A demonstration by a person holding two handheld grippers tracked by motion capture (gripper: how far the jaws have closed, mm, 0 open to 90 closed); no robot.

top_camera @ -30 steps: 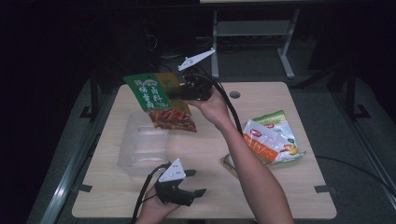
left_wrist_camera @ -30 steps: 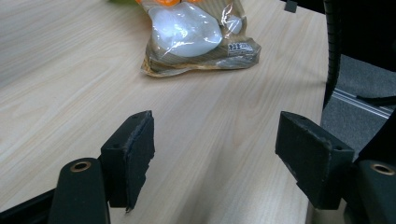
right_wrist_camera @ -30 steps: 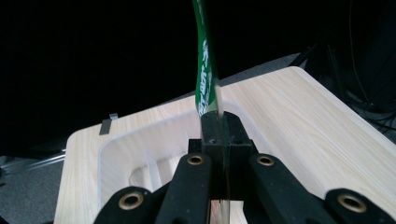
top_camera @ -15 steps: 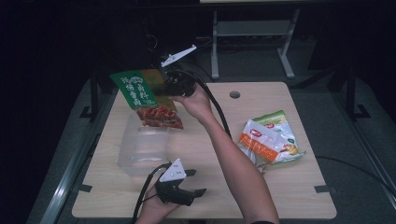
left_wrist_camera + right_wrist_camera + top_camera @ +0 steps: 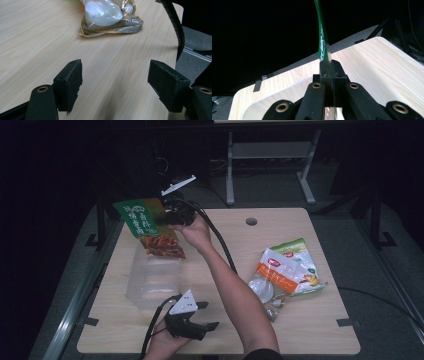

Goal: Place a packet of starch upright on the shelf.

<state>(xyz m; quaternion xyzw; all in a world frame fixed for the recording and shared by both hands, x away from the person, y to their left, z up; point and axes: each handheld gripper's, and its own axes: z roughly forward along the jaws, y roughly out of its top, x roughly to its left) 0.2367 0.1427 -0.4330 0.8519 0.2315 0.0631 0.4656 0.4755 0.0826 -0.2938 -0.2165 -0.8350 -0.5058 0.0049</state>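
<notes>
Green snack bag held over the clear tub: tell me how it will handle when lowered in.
The green snack bag probably hangs floppy, drooping from the right hand-held gripper. Seemingly light: an edge pinch carries it. The clear tub may slide if bumped.

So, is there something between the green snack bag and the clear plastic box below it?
Nothing visible blocks it. The right gripper holds the green snack bag just above the open clear plastic box, which looks empty. The left gripper rests nearer the table's front edge, beside the box.

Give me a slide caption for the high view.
Right gripper holds a green snack bag above a clear tub; left gripper rests open.
</notes>
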